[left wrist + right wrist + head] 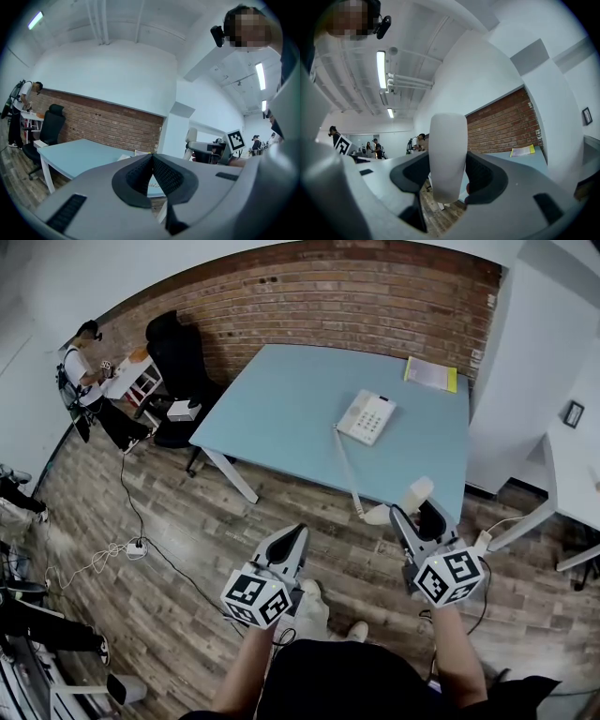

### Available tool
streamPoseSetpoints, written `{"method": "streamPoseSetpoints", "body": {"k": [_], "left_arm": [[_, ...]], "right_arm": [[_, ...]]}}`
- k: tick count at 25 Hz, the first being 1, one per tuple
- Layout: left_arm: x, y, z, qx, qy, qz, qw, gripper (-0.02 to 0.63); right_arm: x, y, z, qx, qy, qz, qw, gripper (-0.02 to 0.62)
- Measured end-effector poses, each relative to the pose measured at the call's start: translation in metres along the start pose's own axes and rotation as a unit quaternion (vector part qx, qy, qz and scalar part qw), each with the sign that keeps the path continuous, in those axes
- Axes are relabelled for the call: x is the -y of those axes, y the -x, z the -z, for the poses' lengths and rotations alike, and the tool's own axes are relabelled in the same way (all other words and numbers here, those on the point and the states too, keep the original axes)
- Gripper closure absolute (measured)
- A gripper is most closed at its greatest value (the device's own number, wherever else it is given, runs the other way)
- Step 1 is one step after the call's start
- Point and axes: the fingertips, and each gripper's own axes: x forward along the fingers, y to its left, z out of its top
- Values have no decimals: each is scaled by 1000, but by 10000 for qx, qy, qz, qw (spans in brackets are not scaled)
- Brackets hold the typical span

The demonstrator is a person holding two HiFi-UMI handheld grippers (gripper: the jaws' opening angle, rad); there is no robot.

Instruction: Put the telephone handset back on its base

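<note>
A white telephone base (367, 416) with a keypad sits on the light blue table (281, 409), towards its right side. A coiled cord (352, 474) runs from the base over the table's near edge to the white handset (418, 490). My right gripper (419, 512) is shut on that handset, off the table's near right corner and above the wooden floor. In the right gripper view the handset (447, 157) stands upright between the jaws of the right gripper (447, 174). My left gripper (296, 534) is shut and empty, lower left of the handset; its pads (165, 174) meet.
A yellow-edged booklet (430, 374) lies at the table's far right corner. A black office chair (178, 362) stands left of the table, with a person (80, 371) at a small desk beyond. A white desk (572, 460) is on the right. A power strip (136, 547) and cables lie on the floor.
</note>
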Motion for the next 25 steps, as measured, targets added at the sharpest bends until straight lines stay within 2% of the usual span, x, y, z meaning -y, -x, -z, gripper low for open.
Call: {"method": "streamPoseSetpoints", "body": {"k": [11, 25], "left_arm": [[-22, -23, -9, 8, -85, 259, 9996, 597], [-82, -60, -26, 1, -55, 350, 9994, 597]], "right_arm": [[-2, -29, -3, -5, 72, 119, 9999, 356], [6, -97, -3, -45, 102, 146, 9998, 356]]}}
